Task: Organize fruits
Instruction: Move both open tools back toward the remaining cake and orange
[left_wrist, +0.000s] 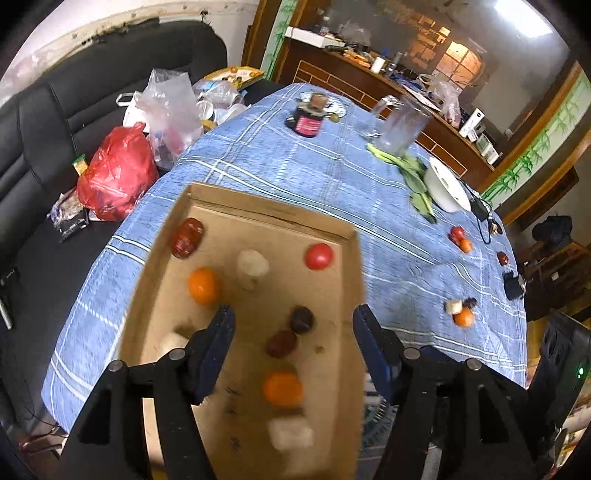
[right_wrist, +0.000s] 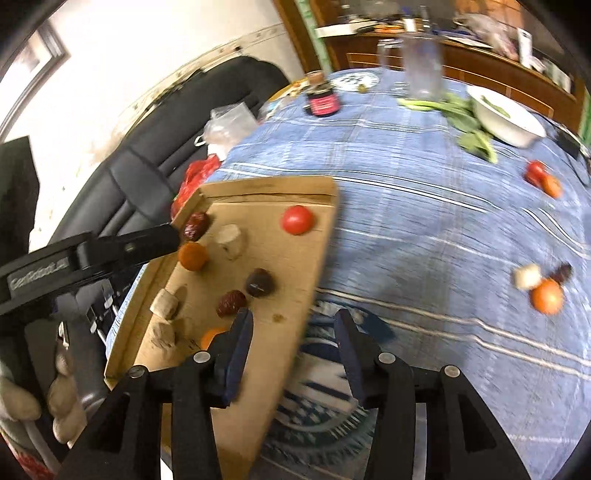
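A shallow cardboard tray lies on the blue checked tablecloth and holds several fruits: a red tomato, oranges, dark red dates and pale chunks. My left gripper is open and empty above the tray's middle. My right gripper is open and empty over the tray's right edge. Loose fruits lie on the cloth to the right: an orange with a pale chunk and a date, and a tomato with an orange.
A dark jar, clear glass pitcher, green leaves and a white bowl stand at the table's far side. A black sofa with plastic bags is on the left. The left gripper's body shows in the right wrist view.
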